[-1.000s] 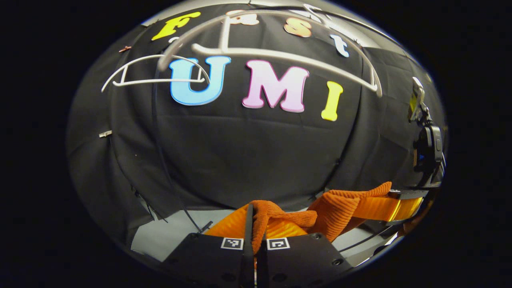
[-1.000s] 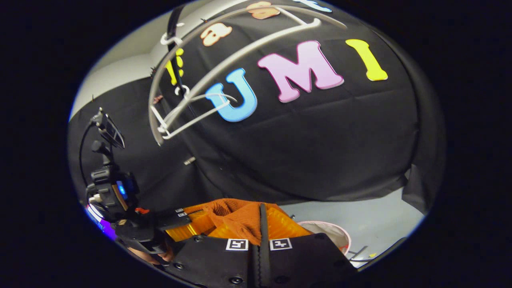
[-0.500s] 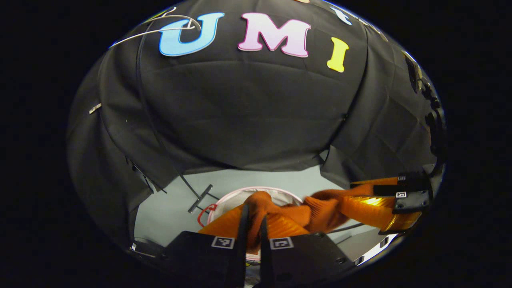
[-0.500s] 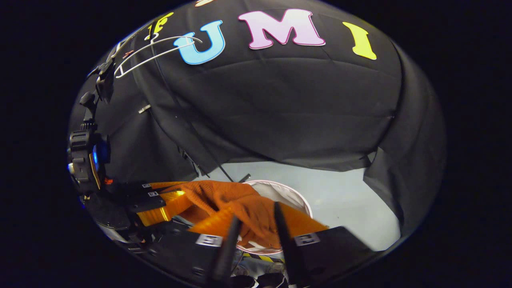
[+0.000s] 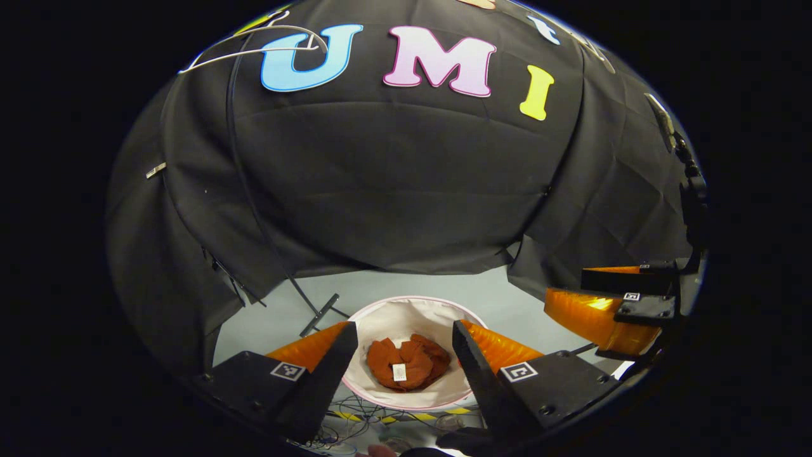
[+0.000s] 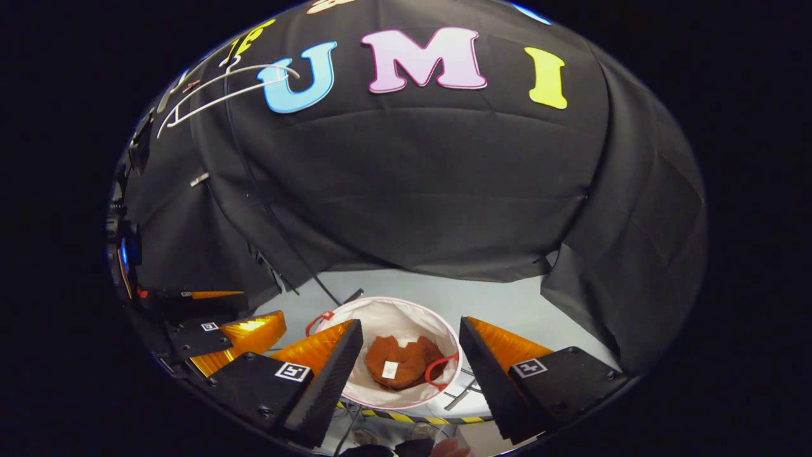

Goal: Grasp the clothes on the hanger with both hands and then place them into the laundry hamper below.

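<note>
The orange garment [image 5: 408,363] lies crumpled at the bottom of the round white laundry hamper [image 5: 388,317], with a small white tag showing on it. In the right gripper view the garment [image 6: 403,362] sits in the hamper [image 6: 387,314] too. My left gripper [image 5: 401,339] hangs open above the hamper with nothing between its fingers. My right gripper [image 6: 411,336] is open as well, directly over the hamper. The right gripper [image 5: 606,304] appears at the right of the left gripper view, the left gripper [image 6: 219,330] at the left of the right gripper view. A bare white hanger [image 5: 254,47] hangs high at the upper left.
The hamper stands on a pale grey floor [image 5: 266,324] in front of the draped black cloth. A thin black pole [image 5: 254,203] runs down to a small foot [image 5: 320,313] beside the hamper. Cables and yellow-black tape [image 6: 406,416] lie on the floor near the hamper.
Both grippers have opened and let go of the orange garment, which has dropped into the hamper. Before that, both had come down from the hanger level with it.
</note>
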